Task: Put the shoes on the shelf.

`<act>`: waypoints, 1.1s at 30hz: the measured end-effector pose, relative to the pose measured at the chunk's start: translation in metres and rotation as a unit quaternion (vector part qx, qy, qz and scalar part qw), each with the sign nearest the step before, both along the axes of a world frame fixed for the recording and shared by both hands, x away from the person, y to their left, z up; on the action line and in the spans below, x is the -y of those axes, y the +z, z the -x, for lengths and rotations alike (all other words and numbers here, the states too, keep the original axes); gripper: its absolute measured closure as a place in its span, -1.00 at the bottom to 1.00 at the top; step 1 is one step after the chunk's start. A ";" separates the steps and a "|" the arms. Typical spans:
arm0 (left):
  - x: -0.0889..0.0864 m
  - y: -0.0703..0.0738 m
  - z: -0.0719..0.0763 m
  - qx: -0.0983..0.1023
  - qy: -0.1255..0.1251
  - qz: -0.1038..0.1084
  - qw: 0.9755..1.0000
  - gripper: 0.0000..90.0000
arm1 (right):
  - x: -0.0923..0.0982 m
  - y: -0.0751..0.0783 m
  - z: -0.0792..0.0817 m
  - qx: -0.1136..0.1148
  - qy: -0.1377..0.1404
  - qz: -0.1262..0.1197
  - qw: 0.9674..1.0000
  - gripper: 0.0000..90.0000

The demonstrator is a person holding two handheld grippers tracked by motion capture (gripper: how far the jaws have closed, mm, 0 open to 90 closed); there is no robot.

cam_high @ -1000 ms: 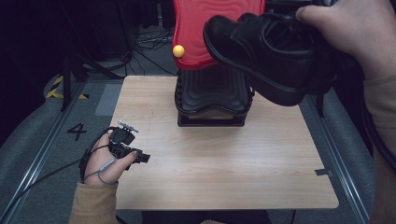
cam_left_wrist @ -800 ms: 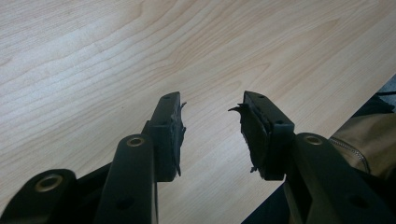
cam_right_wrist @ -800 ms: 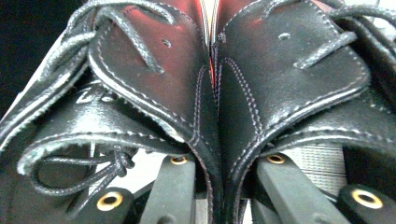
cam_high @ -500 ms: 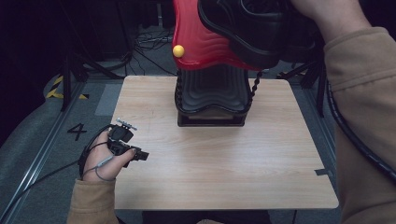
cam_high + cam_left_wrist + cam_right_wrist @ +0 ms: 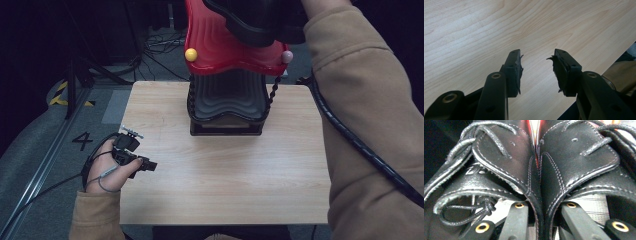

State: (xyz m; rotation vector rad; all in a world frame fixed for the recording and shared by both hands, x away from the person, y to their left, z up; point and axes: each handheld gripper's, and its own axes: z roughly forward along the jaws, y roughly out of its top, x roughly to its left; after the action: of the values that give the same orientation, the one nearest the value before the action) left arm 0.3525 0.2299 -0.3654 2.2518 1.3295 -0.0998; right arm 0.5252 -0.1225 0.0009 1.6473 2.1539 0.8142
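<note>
Two black leather lace-up shoes (image 5: 506, 160) sit side by side in the right gripper view, their inner walls pressed together. My right gripper (image 5: 540, 206) is shut on those two walls, one jaw inside each shoe. From above, the shoes (image 5: 252, 22) hang over the red wavy top shelf (image 5: 220, 50) of a shoe rack, at the top edge, under a tan sleeve. The rack's black lower shelf (image 5: 227, 97) stands on the wooden table (image 5: 225, 175). My left gripper (image 5: 150, 165) rests at the table's left edge, open with nothing between its jaws (image 5: 537, 53).
A yellow ball (image 5: 190, 54) and a pink ball (image 5: 287, 56) cap the red shelf's corners. A black cable (image 5: 350, 140) trails down beside the right sleeve. Grey floor with a painted 4 (image 5: 82, 140) lies left of the table.
The right hand has carried the shoes from the right side leftward and farther back, over the red shelf. The left hand has stayed put.
</note>
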 end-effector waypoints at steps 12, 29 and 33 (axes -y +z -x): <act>-0.001 -0.002 -0.005 -0.011 -0.009 0.007 1.000 0.28 | -0.026 -0.022 -0.029 0.059 -0.034 0.018 0.998 0.82; 0.001 0.001 -0.004 -0.004 -0.012 0.009 1.000 0.28 | -0.041 -0.059 -0.042 0.070 -0.070 -0.013 0.995 0.80; 0.002 0.002 -0.003 -0.002 -0.012 0.010 1.000 0.28 | -0.040 -0.065 -0.044 0.071 -0.086 -0.022 0.993 0.79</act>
State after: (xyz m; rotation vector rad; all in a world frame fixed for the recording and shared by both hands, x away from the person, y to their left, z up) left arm 0.3560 0.2280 -0.3637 2.2517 1.2980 -0.1245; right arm 0.5696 -0.0823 -0.0643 1.7130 1.8815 0.9033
